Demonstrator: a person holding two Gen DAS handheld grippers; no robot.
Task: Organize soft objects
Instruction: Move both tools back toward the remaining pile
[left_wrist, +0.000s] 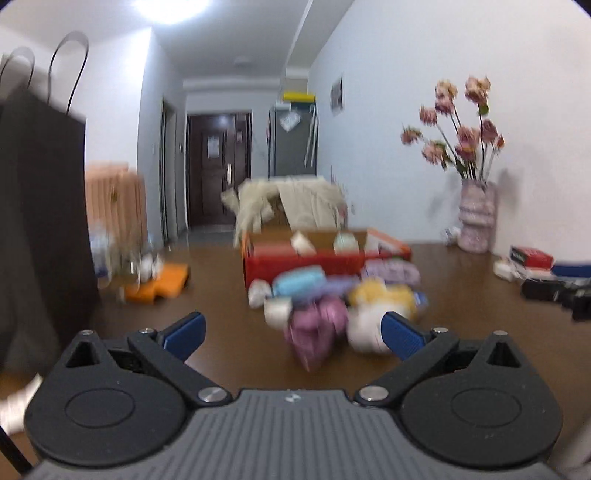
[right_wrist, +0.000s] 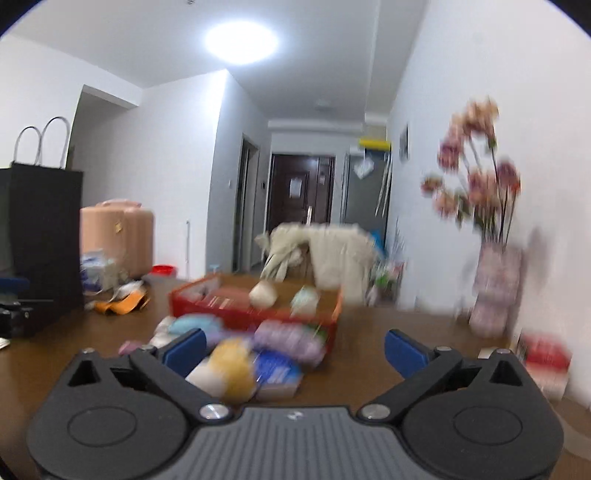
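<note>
A pile of soft yarn balls lies on the brown table (left_wrist: 221, 354) in front of a red box (left_wrist: 306, 264). In the left wrist view I see a pink ball (left_wrist: 317, 328), a yellow one (left_wrist: 380, 295), a light blue one (left_wrist: 299, 282) and a lilac one (left_wrist: 391, 271). My left gripper (left_wrist: 293, 334) is open and empty, just short of the pink ball. In the right wrist view the red box (right_wrist: 255, 314) holds two pale balls; the yellow ball (right_wrist: 236, 365) and lilac ball (right_wrist: 288, 339) lie near my open, empty right gripper (right_wrist: 293, 349). Both views are blurred.
A black paper bag (left_wrist: 40, 229) stands at the left. A vase of pink flowers (left_wrist: 476, 218) stands at the right by the wall, with small boxes (left_wrist: 530, 258) beyond it. An orange item (left_wrist: 157, 284) lies left of the red box. A chair with beige cloth (left_wrist: 295, 206) stands behind the table.
</note>
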